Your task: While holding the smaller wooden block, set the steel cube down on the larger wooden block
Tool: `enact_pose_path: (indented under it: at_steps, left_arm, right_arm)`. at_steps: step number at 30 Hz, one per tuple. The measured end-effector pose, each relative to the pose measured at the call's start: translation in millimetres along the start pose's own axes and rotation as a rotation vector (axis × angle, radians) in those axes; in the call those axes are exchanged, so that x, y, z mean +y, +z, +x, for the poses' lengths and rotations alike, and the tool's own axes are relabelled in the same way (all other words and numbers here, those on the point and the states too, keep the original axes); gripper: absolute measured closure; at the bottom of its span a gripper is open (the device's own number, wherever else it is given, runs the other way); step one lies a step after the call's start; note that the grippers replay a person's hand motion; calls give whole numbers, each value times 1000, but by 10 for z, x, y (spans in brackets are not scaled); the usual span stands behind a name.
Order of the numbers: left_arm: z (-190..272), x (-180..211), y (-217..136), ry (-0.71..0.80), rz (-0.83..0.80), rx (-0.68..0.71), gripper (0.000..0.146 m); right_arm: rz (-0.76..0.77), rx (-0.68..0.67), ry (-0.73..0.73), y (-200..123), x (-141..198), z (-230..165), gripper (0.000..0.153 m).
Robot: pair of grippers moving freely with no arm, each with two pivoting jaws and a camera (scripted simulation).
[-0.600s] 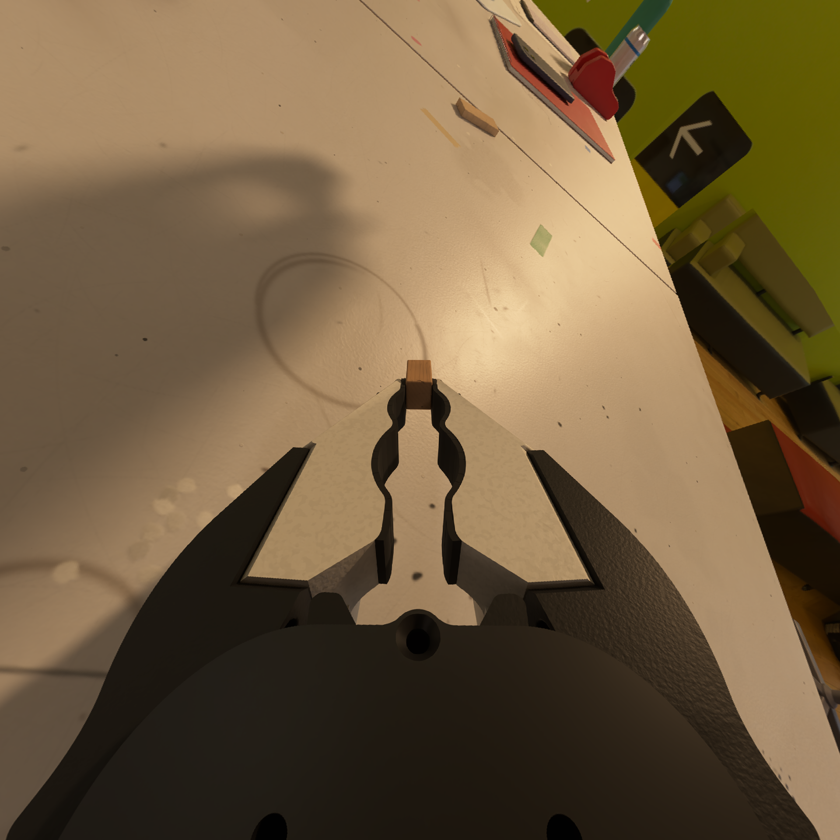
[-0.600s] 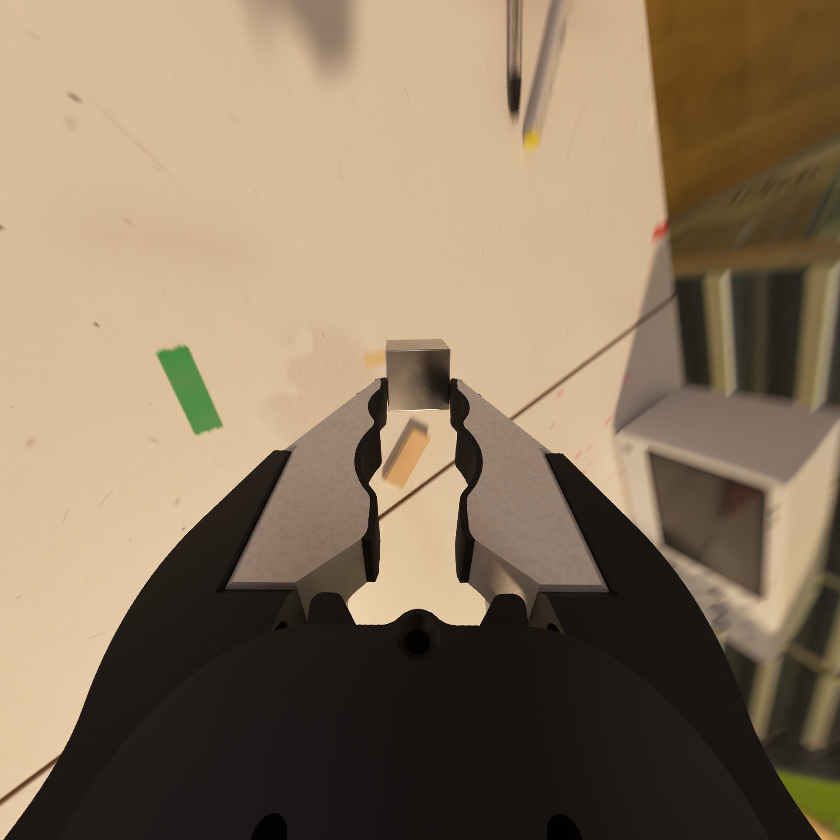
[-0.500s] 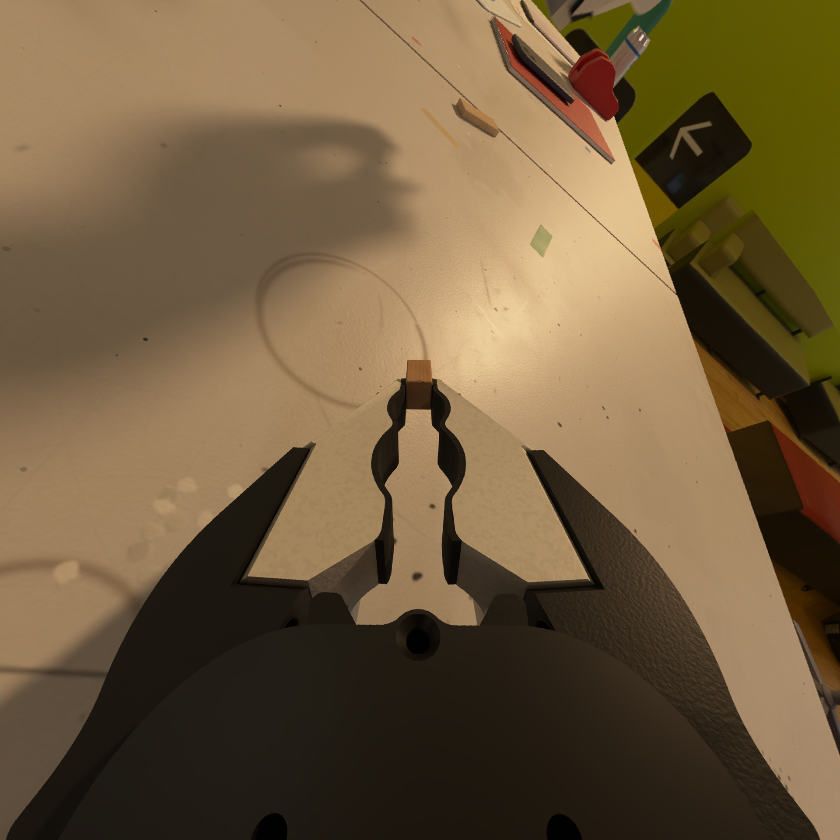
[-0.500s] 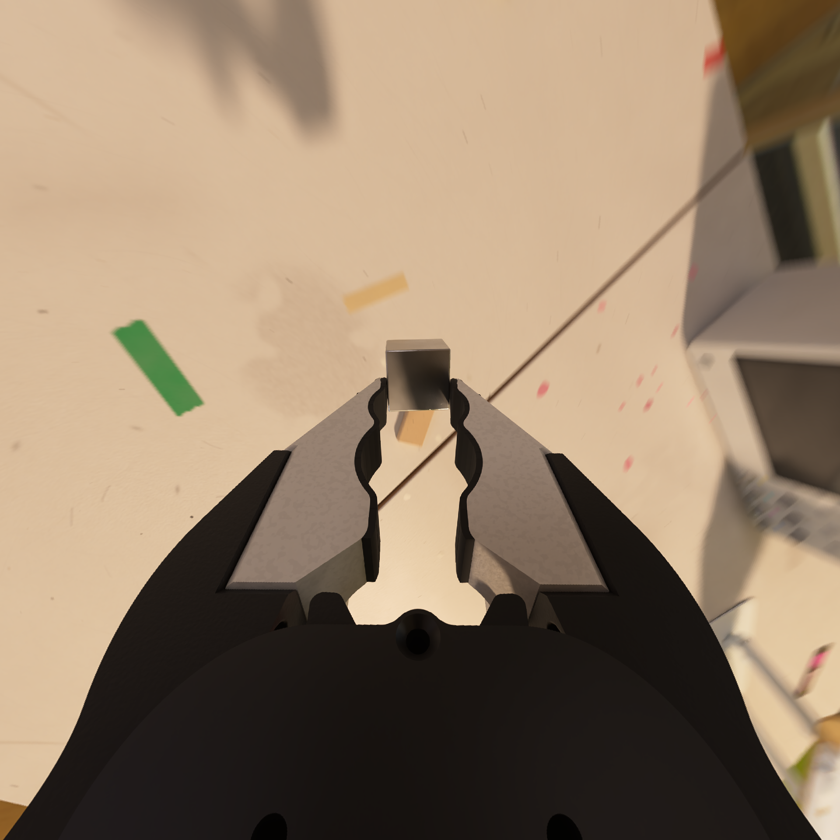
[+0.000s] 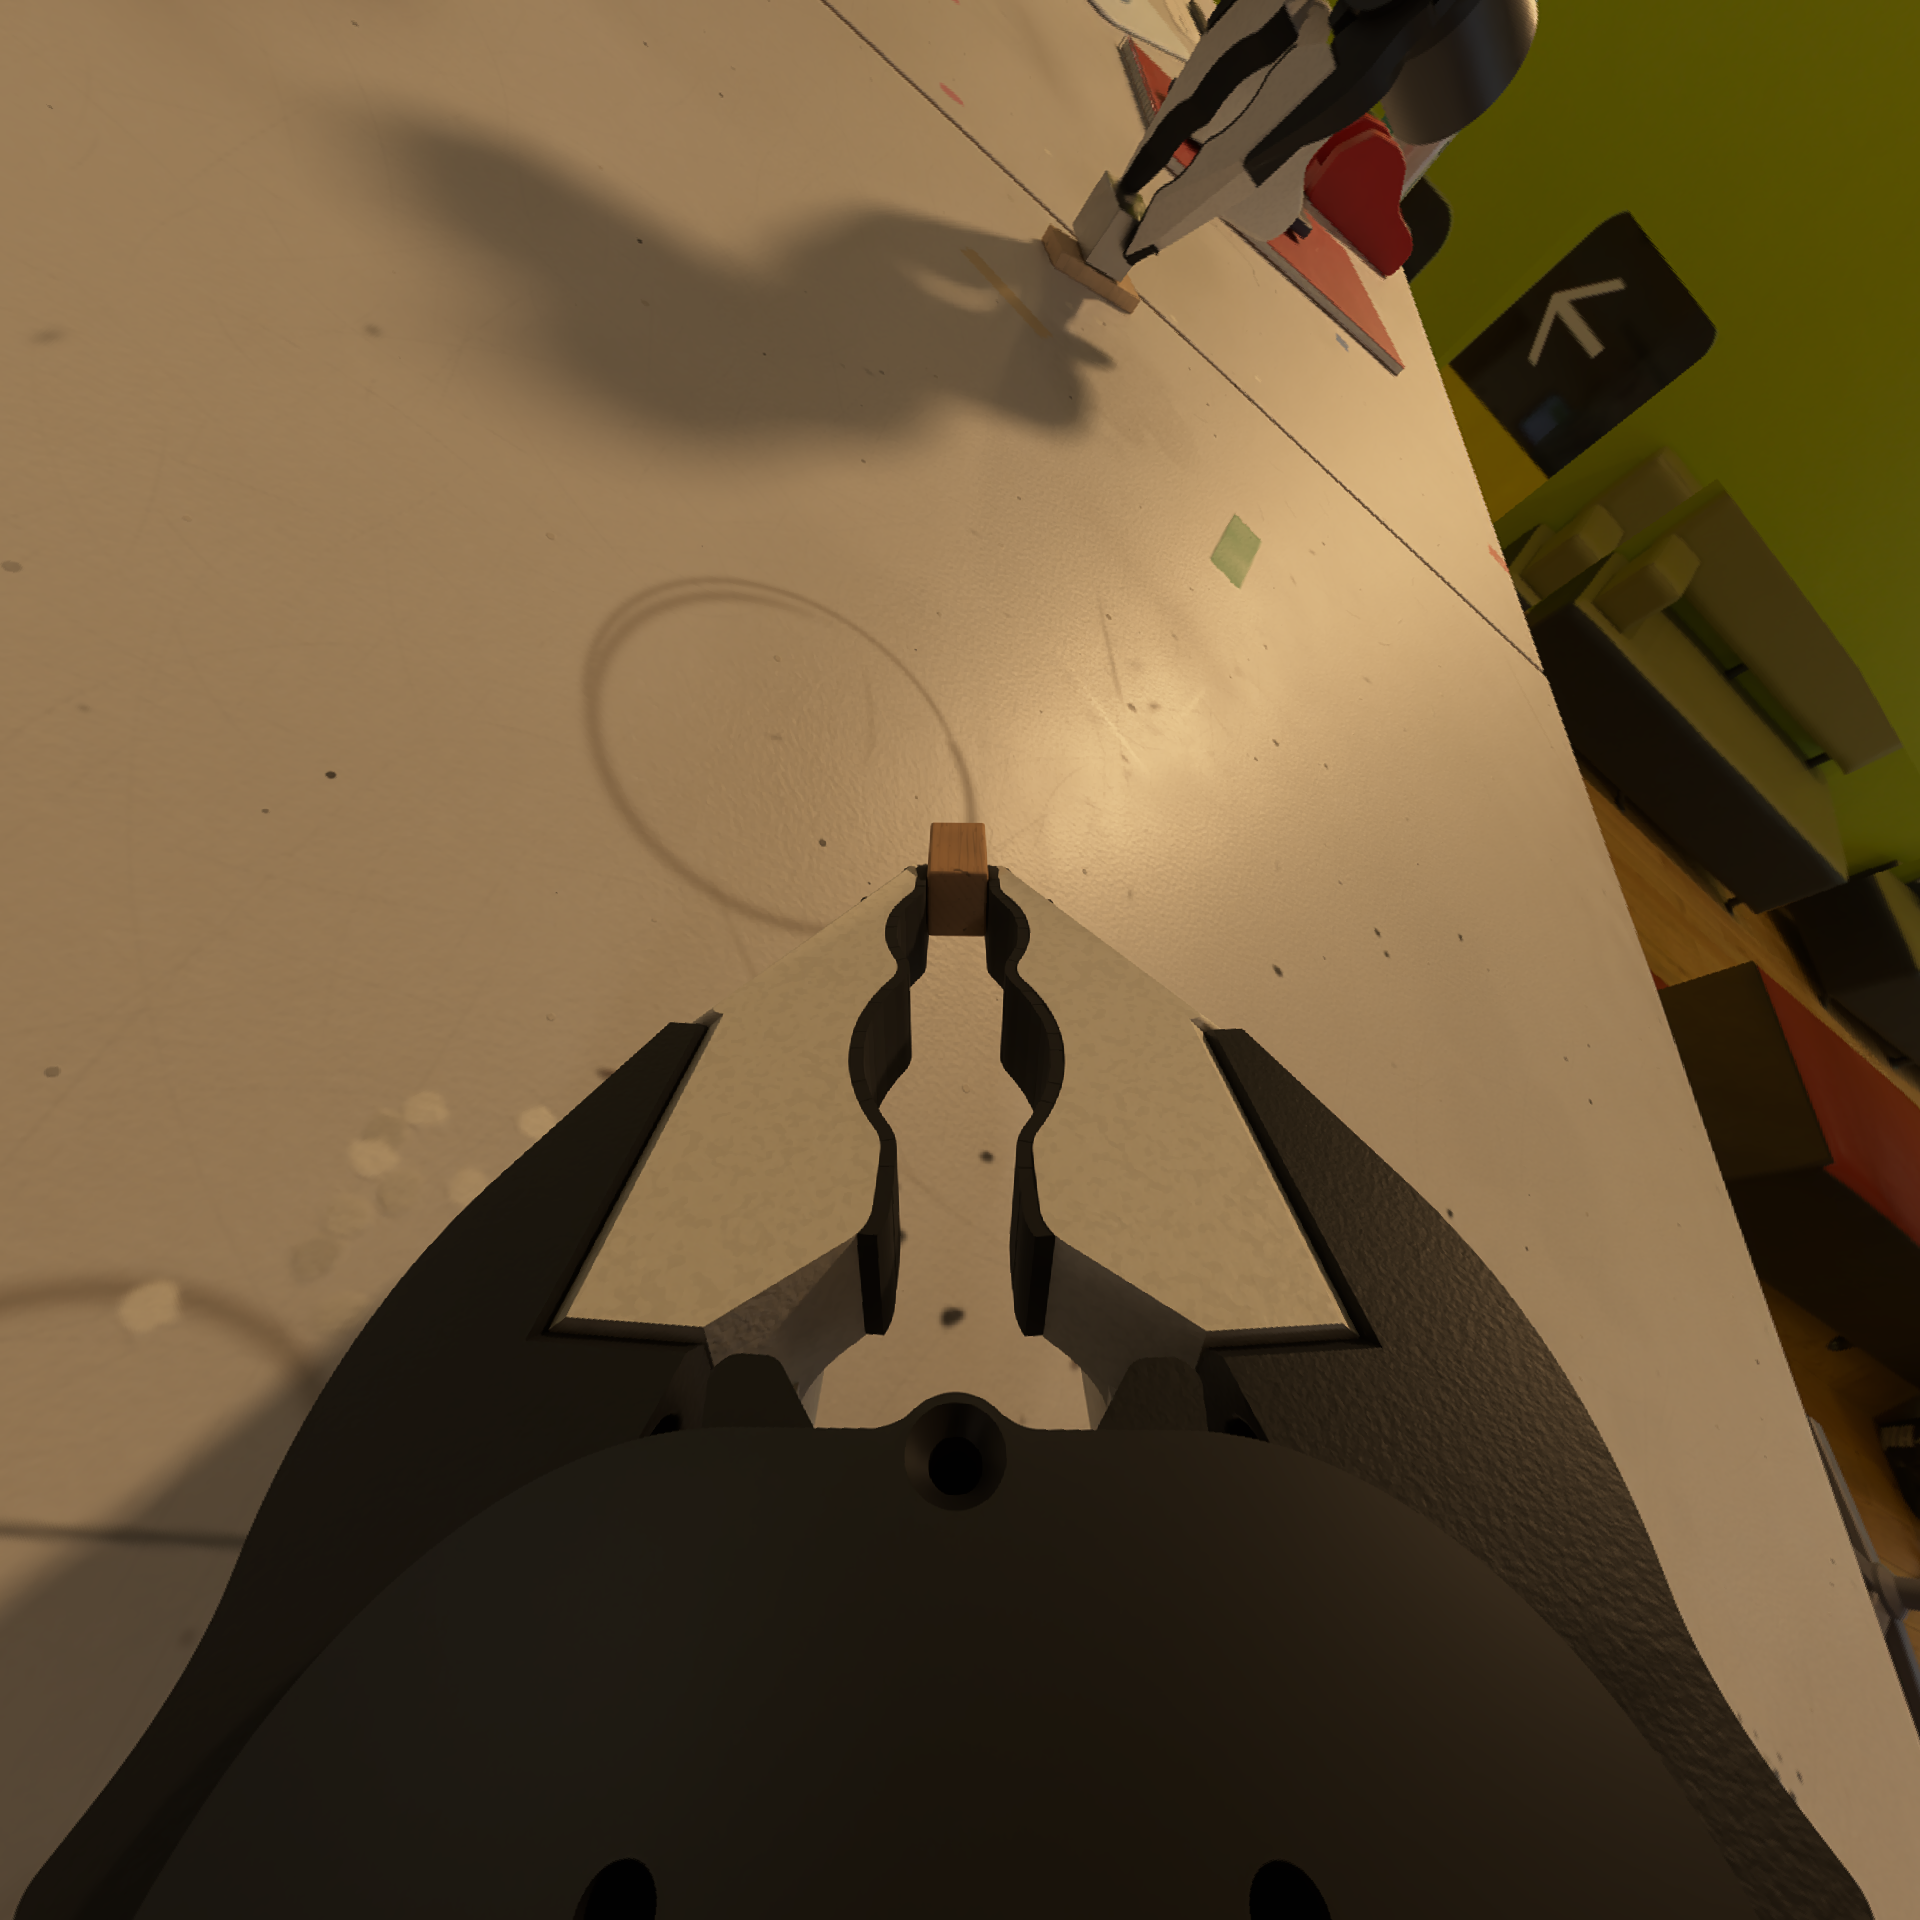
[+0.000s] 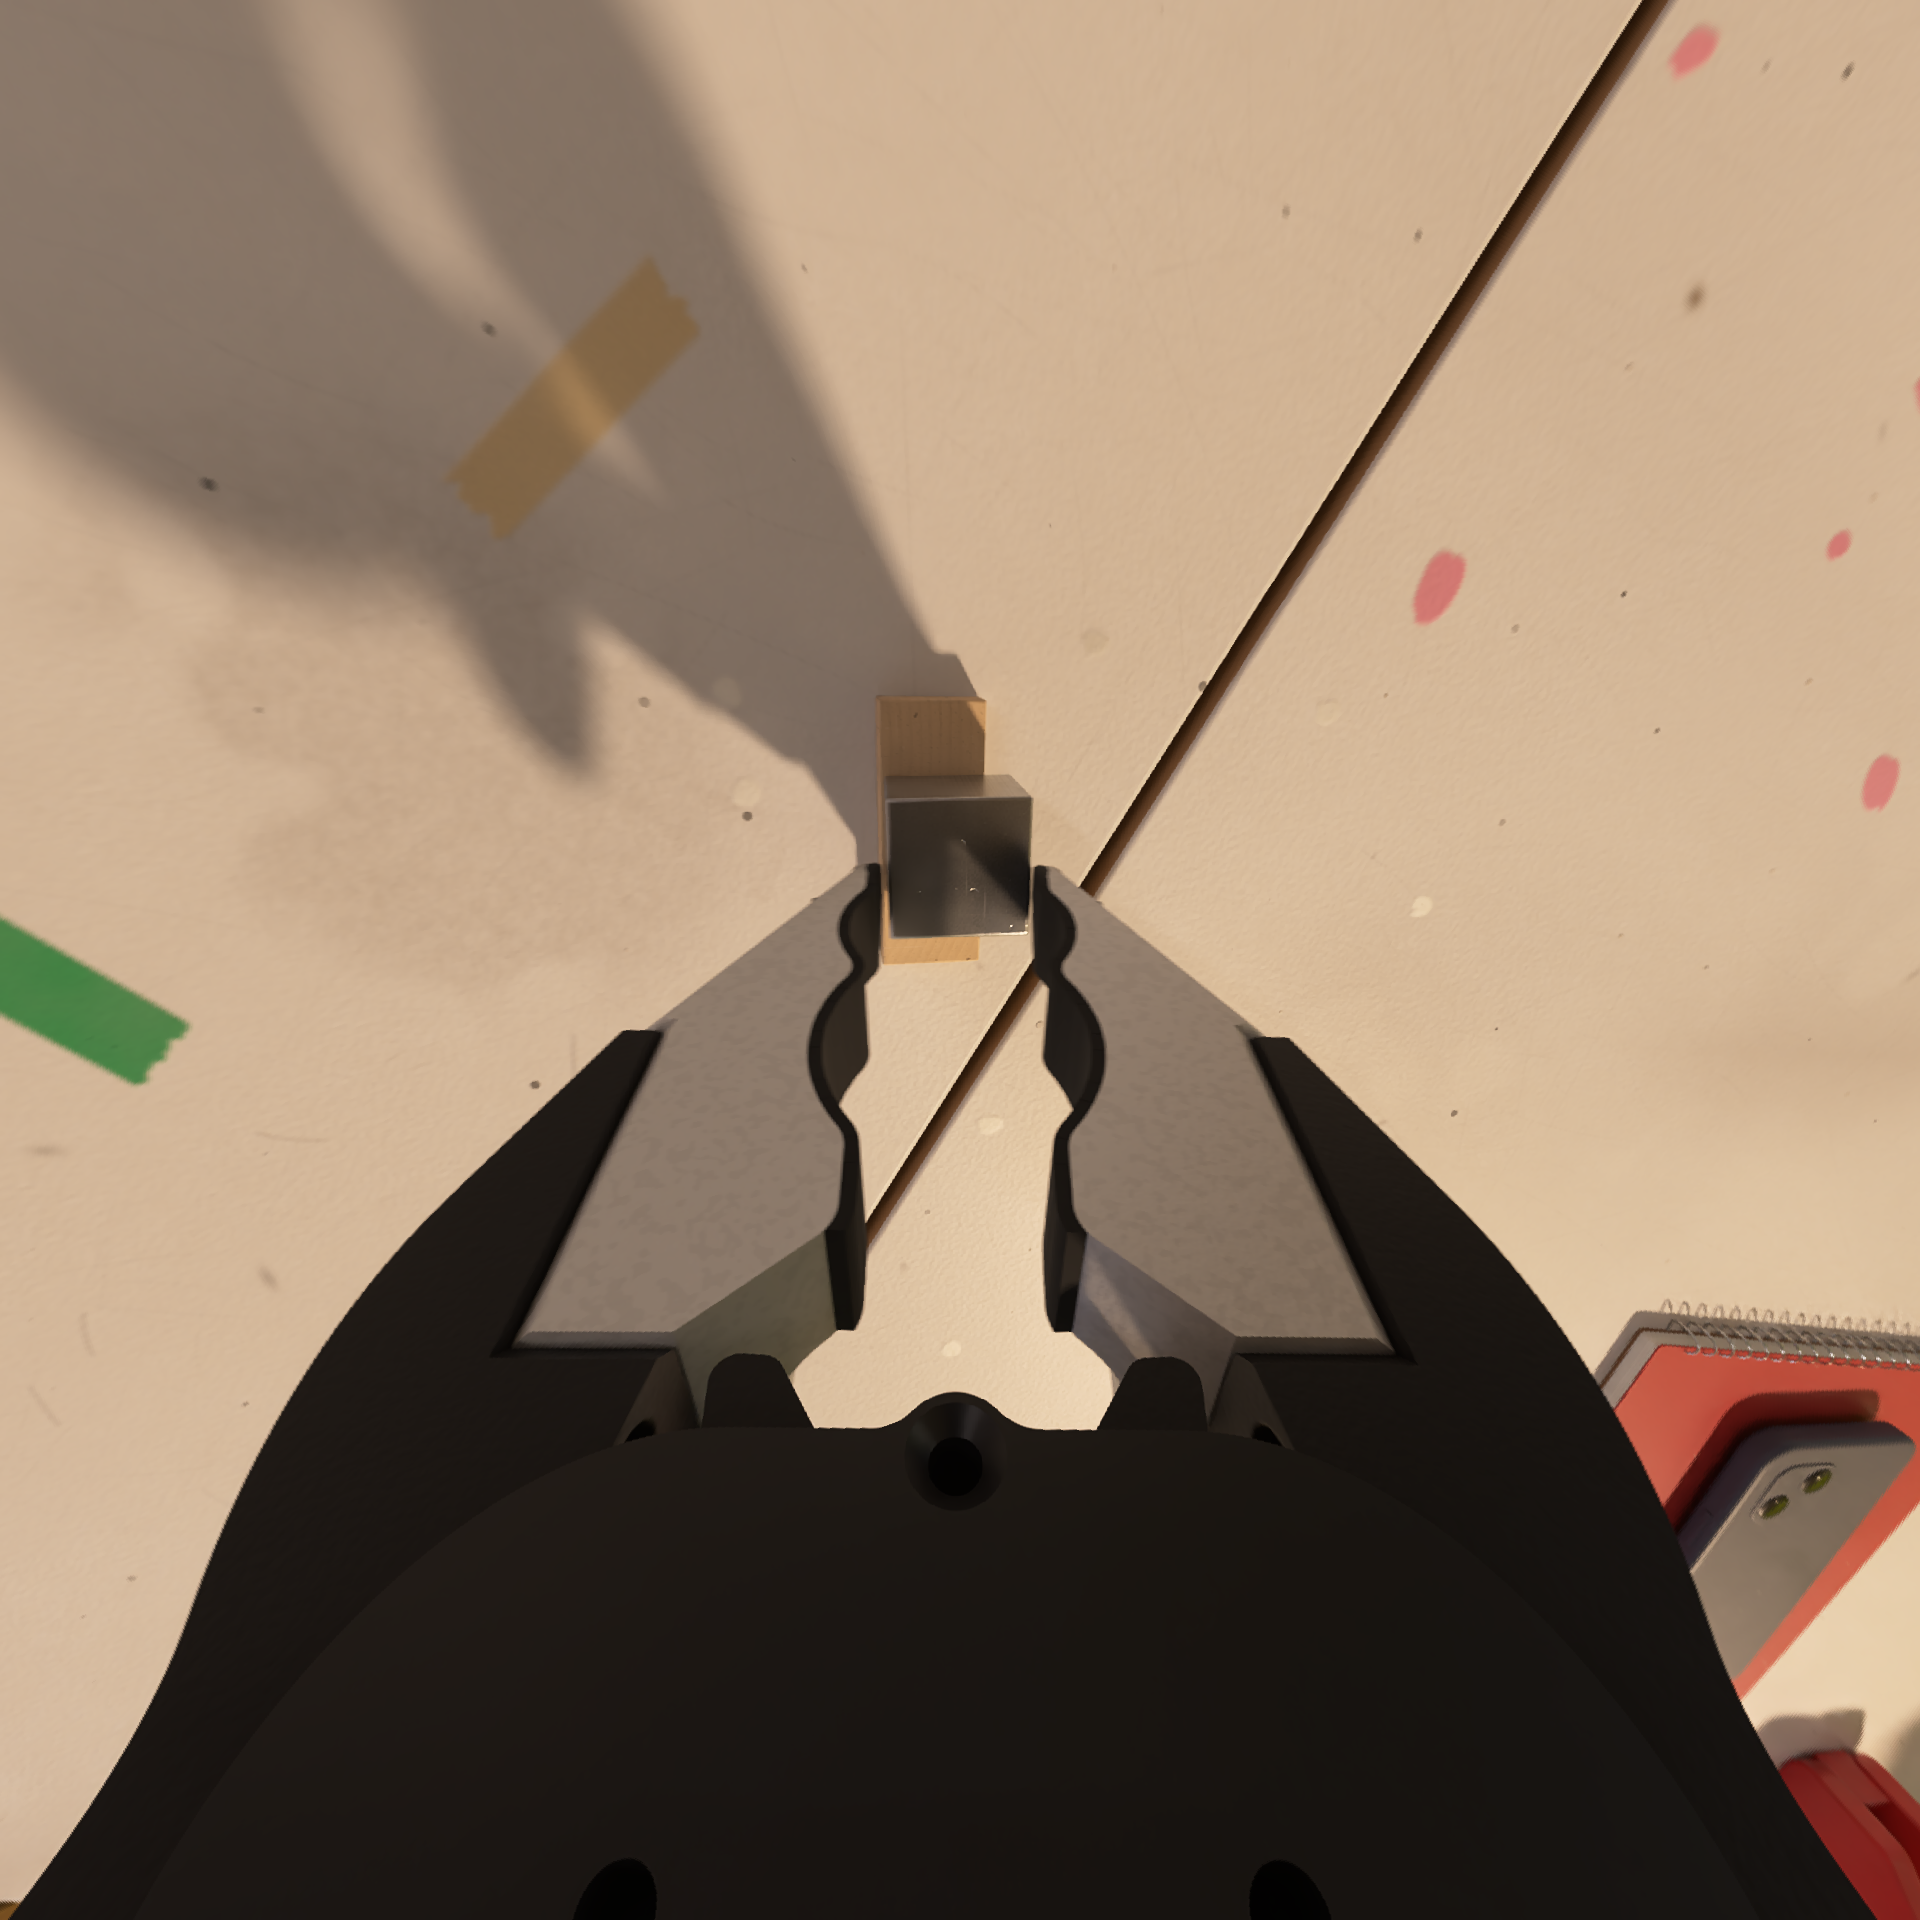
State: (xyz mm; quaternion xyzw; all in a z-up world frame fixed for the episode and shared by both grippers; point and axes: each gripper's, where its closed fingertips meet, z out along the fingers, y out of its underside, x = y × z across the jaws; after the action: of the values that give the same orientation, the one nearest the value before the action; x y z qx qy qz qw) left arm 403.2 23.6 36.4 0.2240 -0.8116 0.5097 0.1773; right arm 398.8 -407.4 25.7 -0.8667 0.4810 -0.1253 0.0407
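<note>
Mirror-bright steel cube (image 6: 956, 868), pale matt wooden larger block (image 6: 928, 732) with fine grain, warmer tan smaller wooden block (image 5: 957, 878), brushed grey metal fingers (image 6: 727, 1101) in matt black shells, scuffed speckled beige tabletop (image 5: 416, 623)

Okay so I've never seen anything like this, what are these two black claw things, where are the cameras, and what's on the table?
They are two-finger grippers, each carrying a camera looking along its fingers. The left gripper pinches the smaller wooden block above the table. The right gripper grips the steel cube over the larger wooden block; it also appears far off in the left view. Tape strips, a red notebook and a phone lie nearby.
</note>
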Motion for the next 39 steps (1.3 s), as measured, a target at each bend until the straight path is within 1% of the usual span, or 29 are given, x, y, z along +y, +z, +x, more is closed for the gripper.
enact_pose_path:
  at_steps: [1, 2, 3, 4, 5, 6, 8, 10, 11, 13, 14, 16, 18, 21, 25, 29, 32, 34, 36, 39]
  left_arm:
    - [1, 0, 0, 0, 0, 0, 137]
    - [1, 0, 0, -1, 0, 1, 137]
    - [1, 0, 0, -1, 0, 1, 137]
    - [1, -1, 1, -1, 0, 1, 137]
    - [1, -1, 1, -2, 0, 1, 137]
    - [1, -1, 1, -2, 0, 1, 137]
    - [0, -3, 1, -5, 0, 3, 137]
    - [0, -3, 2, -5, 0, 2, 137]
    - [1, -3, 2, -3, 0, 1, 137]
    - [2, -3, 2, -1, 0, 0, 137]
    - [1, -3, 1, -1, 0, -1, 137]
    - [2, -2, 2, 3, 1, -5, 137]
    - [3, -2, 2, 4, 1, -5, 137]
    - [4, -3, 3, 3, 1, -4, 137]
    - [6, -2, 5, 4, 0, -3, 137]
    - [7, -3, 6, 4, 0, -3, 137]
    - [14, -1, 9, 11, -1, -2, 137]
    - [15, -1, 10, 13, -1, -3, 137]
    - [10, -2, 9, 11, 0, -7, 137]
    - [9, -2, 9, 12, 1, -8, 137]
  right_arm:
    - [21, -8, -2, -41, -20, -14, 116]
    - [46, -21, 2, -109, -43, -26, 112]
    - [58, 1, -2, -210, -58, -9, 111]
    - [73, 53, -20, -359, -99, 0, 111]
    - [113, 102, -46, -547, -193, -43, 111]
    - [176, 131, -87, -757, -336, -165, 111]
    - [317, 121, -234, -1146, -696, -658, 112]
    - [416, 62, -438, -1353, -1026, -1332, 115]
    - [430, 25, -535, -1367, -1143, -1672, 116]
    - [424, -27, -713, -1265, -1326, -2277, 115]
    - [403, -48, -757, -1170, -1393, -2516, 115]
    - [360, -101, -793, -951, -1512, -2912, 115]
    - [338, -159, -760, -751, -1631, -3180, 115]
    - [325, -183, -680, -539, -1784, -3359, 119]
    - [265, -117, -569, -322, -1849, -3365, 119]
    - [286, -157, -427, -234, -1902, -3354, 119]
    - [264, -175, -364, -167, -1889, -3324, 120]
    - [252, -176, -351, -133, -1894, -3324, 121]
    - [246, -155, -369, -111, -1920, -3332, 121]
    - [239, -176, -377, -99, -1937, -3365, 122]
